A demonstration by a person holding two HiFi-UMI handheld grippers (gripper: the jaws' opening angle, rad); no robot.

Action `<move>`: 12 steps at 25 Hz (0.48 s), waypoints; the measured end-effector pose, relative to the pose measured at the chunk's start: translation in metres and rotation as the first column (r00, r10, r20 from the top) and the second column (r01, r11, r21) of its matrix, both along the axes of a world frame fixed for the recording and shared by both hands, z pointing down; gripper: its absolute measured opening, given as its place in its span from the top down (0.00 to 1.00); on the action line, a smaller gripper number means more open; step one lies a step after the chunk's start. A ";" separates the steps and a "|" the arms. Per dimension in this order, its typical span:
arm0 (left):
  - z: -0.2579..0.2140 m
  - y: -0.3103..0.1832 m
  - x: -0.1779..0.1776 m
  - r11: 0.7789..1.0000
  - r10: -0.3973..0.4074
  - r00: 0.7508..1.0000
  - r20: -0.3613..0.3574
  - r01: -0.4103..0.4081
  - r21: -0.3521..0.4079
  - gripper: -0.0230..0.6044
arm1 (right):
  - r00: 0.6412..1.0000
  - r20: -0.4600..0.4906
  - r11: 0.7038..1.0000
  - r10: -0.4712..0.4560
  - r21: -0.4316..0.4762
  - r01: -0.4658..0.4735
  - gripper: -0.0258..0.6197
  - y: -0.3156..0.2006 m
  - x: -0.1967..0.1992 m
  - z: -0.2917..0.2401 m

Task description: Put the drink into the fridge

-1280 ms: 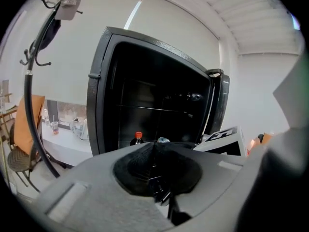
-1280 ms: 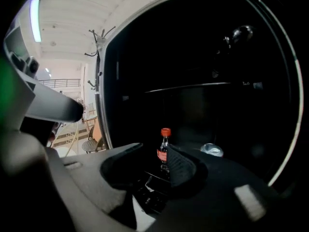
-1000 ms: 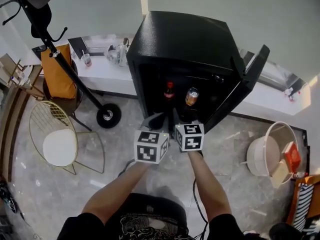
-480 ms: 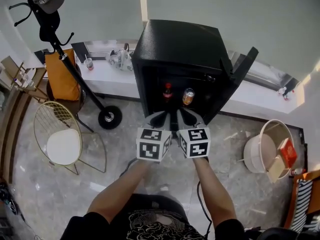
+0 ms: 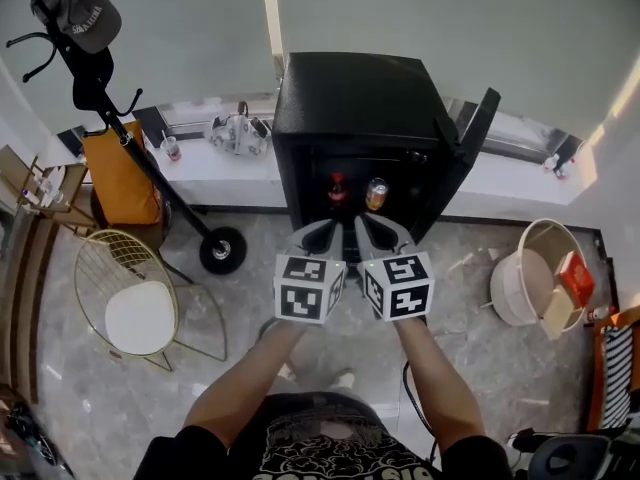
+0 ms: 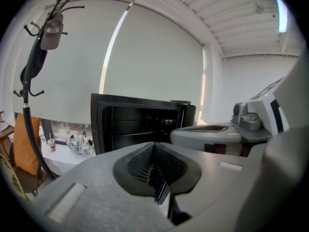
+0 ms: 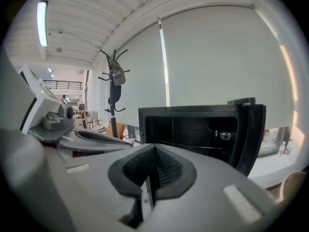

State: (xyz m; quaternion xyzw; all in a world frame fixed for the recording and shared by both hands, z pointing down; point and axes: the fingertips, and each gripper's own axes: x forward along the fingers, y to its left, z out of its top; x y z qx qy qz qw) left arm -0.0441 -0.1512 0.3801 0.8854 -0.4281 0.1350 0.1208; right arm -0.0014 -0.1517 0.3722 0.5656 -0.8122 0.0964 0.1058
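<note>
A black mini fridge (image 5: 360,98) stands against the wall with its door (image 5: 476,133) swung open to the right. On its shelf stand a dark bottle with a red cap (image 5: 338,190) and a can (image 5: 376,194). My left gripper (image 5: 318,236) and right gripper (image 5: 376,234) hover side by side just in front of the opening, apart from both drinks. The left gripper (image 6: 155,151) is shut and empty. The jaws of the right gripper (image 7: 153,153) have just been closing and now meet with nothing between them. Both gripper views look level into the fridge (image 6: 137,124) (image 7: 193,129).
A coat stand (image 5: 110,118) with a cap (image 5: 76,12) rises at the left beside an orange bag (image 5: 118,173) and a wire chair (image 5: 140,313). A white ledge (image 5: 200,158) carries a tea set (image 5: 238,131). A white bucket (image 5: 532,283) stands at the right.
Both grippers have drawn back from the fridge mouth and risen, staying side by side. The bottle and the can have not moved on the shelf.
</note>
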 end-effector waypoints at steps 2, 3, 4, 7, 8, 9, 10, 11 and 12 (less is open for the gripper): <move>-0.007 0.000 -0.008 1.000 0.025 1.000 0.000 -0.025 -0.002 0.96 | 1.000 0.004 1.000 0.015 0.005 -0.015 0.96 0.001 -0.009 -0.009; -0.011 0.000 -0.012 0.999 0.040 0.999 -0.003 -0.040 -0.003 0.96 | 1.000 0.008 1.000 0.025 0.005 -0.025 0.96 0.002 -0.013 -0.012; -0.015 0.000 -0.016 0.999 0.054 0.999 -0.005 -0.054 -0.004 0.96 | 0.999 0.018 0.999 0.035 0.002 -0.035 0.96 0.003 -0.017 -0.015; -0.024 0.000 -0.026 0.996 0.089 0.996 -0.006 -0.089 -0.007 0.96 | 0.997 0.052 0.998 0.065 -0.012 -0.064 0.96 0.008 -0.028 -0.019; -0.026 0.001 -0.028 0.995 0.103 0.995 -0.004 -0.103 -0.007 0.96 | 0.996 0.055 0.997 0.074 -0.014 -0.073 0.96 0.010 -0.031 -0.020; -0.027 0.002 -0.028 0.993 0.116 0.993 -0.001 -0.116 -0.005 0.96 | 0.995 0.054 0.996 0.083 -0.014 -0.082 0.96 0.012 -0.033 -0.021; -0.029 0.003 -0.029 0.992 0.128 0.992 0.000 -0.128 -0.004 0.96 | 0.994 0.054 0.996 0.092 -0.014 -0.092 0.96 0.014 -0.036 -0.022; -0.030 0.004 -0.031 0.991 0.136 0.991 0.000 -0.136 -0.002 0.96 | 0.993 0.053 0.995 0.102 -0.012 -0.102 0.96 0.016 -0.038 -0.024; -0.031 0.005 -0.032 0.990 0.139 0.990 -0.004 -0.139 -0.002 0.96 | 0.992 0.052 0.994 0.113 -0.006 -0.113 0.96 0.018 -0.040 -0.027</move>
